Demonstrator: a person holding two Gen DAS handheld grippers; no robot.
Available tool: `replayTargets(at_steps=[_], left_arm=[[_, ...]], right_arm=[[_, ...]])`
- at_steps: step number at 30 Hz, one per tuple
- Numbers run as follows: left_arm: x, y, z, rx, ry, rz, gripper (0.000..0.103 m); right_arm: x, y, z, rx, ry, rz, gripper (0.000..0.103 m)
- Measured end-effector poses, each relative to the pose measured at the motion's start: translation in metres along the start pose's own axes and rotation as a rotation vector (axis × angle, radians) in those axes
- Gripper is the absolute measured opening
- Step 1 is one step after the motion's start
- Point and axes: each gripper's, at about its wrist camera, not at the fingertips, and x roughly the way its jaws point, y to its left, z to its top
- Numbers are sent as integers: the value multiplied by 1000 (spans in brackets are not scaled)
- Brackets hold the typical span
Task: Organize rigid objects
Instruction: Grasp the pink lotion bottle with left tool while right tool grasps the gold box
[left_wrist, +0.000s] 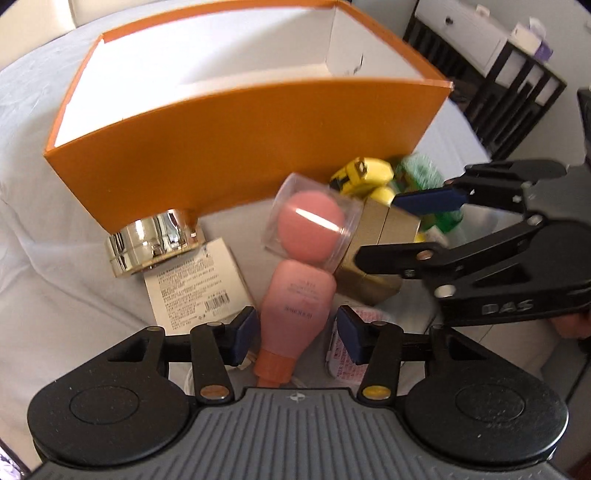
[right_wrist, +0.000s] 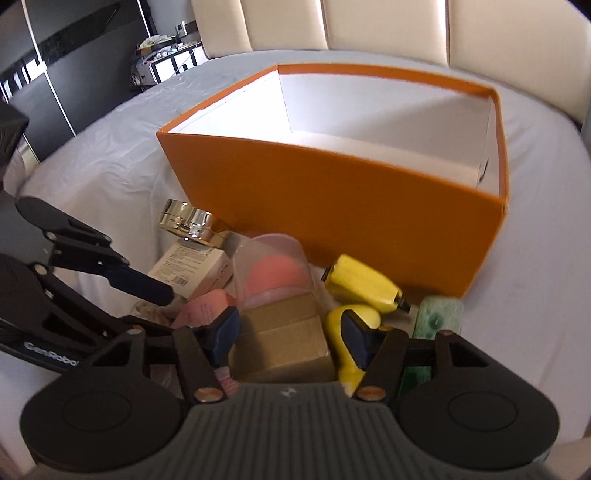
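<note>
An empty orange box (left_wrist: 236, 147) with white inside stands on the bed; it also shows in the right wrist view (right_wrist: 332, 206). In front of it lies a pile of objects. My left gripper (left_wrist: 297, 332) is open around a pink bottle (left_wrist: 291, 306), its pads beside the bottle's sides. My right gripper (right_wrist: 290, 332) is open around a gold box (right_wrist: 284, 332); it shows from the side in the left wrist view (left_wrist: 410, 225) at the gold box (left_wrist: 373, 236). A clear case with a pink sponge (left_wrist: 312, 221) leans on the gold box (right_wrist: 275, 273).
A gold jar (left_wrist: 155, 240) sits on a white labelled carton (left_wrist: 195, 284). Yellow items (right_wrist: 364, 284) and a green packet (right_wrist: 437, 314) lie right of the gold box. Grey bedsheet (right_wrist: 110, 177) surrounds the pile. A headboard (right_wrist: 369, 26) stands behind, dark furniture at the sides.
</note>
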Motion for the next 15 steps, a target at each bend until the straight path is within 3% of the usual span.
replayTargets(at_steps=[4,6,15], left_arm=[[9,-5,3,46,37,38,53],[13,-1,5,29,47,20,51],[26,5,12,-18,101,5,55]], right_arm=[[2,7,-2,-38,2,20,63],[4,7,-3,-42,2,21,63],[5,-2,-4,10,40,57,66]])
